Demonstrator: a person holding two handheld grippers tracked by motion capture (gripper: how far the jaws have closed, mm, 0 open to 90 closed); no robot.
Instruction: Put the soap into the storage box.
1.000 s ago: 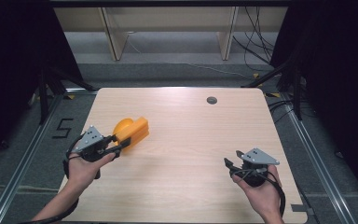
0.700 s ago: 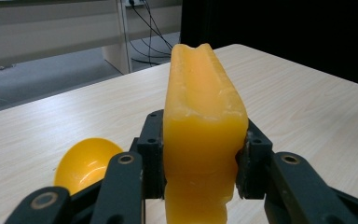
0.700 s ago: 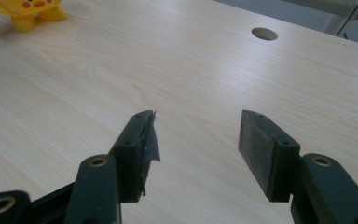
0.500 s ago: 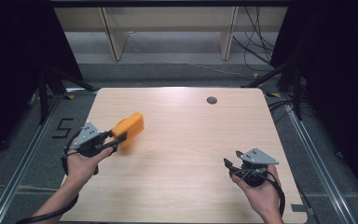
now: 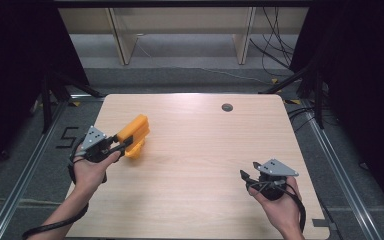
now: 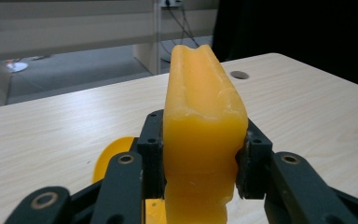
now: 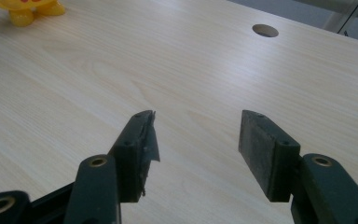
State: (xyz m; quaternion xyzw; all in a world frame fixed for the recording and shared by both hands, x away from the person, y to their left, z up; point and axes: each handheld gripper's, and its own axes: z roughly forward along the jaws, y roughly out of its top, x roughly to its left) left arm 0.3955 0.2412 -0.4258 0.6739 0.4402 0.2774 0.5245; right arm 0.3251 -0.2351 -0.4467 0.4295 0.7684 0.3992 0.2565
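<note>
A pale wooden table (image 5: pixel 200 165) with rounded corners stands on a grey floor (image 5: pixel 180 55), dark curtains (image 5: pixel 15 65) at both sides and a light shelf unit (image 5: pixel 180 22) beyond the far edge. A round cable hole (image 5: pixel 227 107) sits near the far edge, right of centre. Cables (image 5: pixel 275 55) trail on the floor at the far right.

The left gripper (image 5: pixel 122 145) is near the table's left edge, its jaws pinching an orange toy (image 5: pixel 135 134) from both sides; in the left gripper view the toy (image 6: pixel 200 126) stands upright between the pads. Whether the toy's base touches the wood cannot be told.

The right gripper (image 5: pixel 247 177) is held near the front right corner, jaws spread with nothing between them; one pad (image 7: pixel 147 144) looks torn at its edge. The middle and far half of the table are bare and open.

The toy's shape is hard to make out: in the right gripper view only its lower part (image 7: pixel 28 11) shows, cut off by the frame's top.
</note>
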